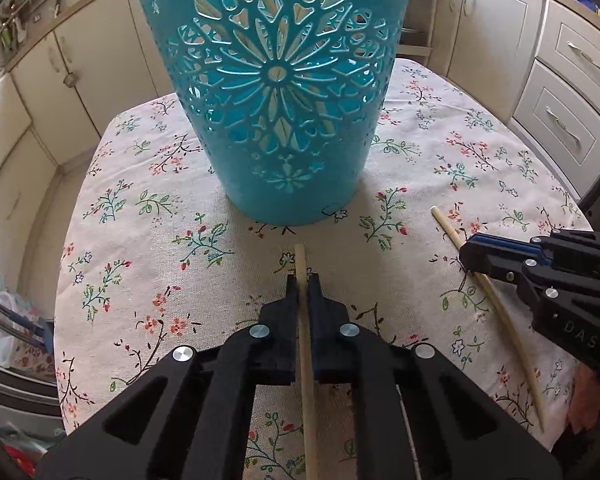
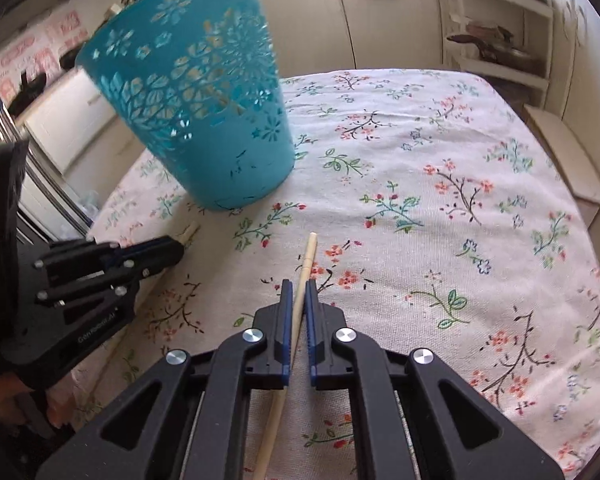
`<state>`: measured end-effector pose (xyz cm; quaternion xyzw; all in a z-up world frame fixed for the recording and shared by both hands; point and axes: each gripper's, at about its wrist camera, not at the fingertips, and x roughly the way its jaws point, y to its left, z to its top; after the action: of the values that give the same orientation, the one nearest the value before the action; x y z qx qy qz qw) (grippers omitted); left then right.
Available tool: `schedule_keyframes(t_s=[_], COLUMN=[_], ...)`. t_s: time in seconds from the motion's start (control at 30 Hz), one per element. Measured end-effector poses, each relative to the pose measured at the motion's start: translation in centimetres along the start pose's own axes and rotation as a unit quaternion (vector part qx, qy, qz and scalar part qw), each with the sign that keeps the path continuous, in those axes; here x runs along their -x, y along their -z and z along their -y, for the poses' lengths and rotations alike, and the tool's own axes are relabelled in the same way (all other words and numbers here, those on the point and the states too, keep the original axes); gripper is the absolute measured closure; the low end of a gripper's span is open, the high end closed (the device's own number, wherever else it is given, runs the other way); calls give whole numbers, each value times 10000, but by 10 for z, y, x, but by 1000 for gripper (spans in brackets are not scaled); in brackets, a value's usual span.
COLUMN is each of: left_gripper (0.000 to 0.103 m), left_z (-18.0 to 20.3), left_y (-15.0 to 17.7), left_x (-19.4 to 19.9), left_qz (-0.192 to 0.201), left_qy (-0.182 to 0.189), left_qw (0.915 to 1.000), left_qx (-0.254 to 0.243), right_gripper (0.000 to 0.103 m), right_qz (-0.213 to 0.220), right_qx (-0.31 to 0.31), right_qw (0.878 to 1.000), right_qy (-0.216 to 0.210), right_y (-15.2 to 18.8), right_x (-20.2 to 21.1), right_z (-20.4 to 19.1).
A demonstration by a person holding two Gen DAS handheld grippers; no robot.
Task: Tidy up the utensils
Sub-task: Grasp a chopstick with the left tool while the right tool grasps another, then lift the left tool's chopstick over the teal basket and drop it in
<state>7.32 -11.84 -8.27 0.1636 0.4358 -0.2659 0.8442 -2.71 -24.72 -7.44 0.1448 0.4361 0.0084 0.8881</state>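
A tall teal basket (image 1: 284, 160) with flower cut-outs stands on the floral tablecloth (image 1: 140, 240). Pale sticks show through its holes. In the left wrist view my left gripper (image 1: 302, 282) is shut on a pale wooden chopstick (image 1: 300, 256) that points at the basket's foot. To the right, my right gripper (image 1: 466, 254) is shut on a second chopstick (image 1: 500, 312) lying on the cloth. In the right wrist view, the right gripper (image 2: 298, 286) clasps that chopstick (image 2: 309, 252). The left gripper (image 2: 180, 246) sits at the left, near the basket (image 2: 204, 120).
Cream kitchen cabinets (image 1: 572, 80) surround the table on all sides. The cloth's edges drop off at left and far right. A flat cardboard piece (image 2: 572, 160) lies beyond the right edge. A plastic bag (image 1: 4, 320) sits low at the left.
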Motion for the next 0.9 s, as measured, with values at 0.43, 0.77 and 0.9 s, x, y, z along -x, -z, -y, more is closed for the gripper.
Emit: schedule_keyframes(t_s=[0.43, 0.77, 0.9], left_gripper=[98, 98, 98], left_z=[3, -5, -18], left_y=[9, 17, 16], left_x=[8, 48, 82], left_qz=[76, 327, 679], left_qy=[84, 686, 1324], left_qw=[9999, 9970, 9884], left_qx=[-33, 109, 310], right_gripper=[96, 96, 96], right_qz=[73, 61, 72], right_qx=[74, -286, -220], right_qw=[9999, 9991, 9994], right_qy=[80, -306, -240], right_y=[5, 4, 4], right_x=[2, 4, 5], right_z=[-4, 11, 7])
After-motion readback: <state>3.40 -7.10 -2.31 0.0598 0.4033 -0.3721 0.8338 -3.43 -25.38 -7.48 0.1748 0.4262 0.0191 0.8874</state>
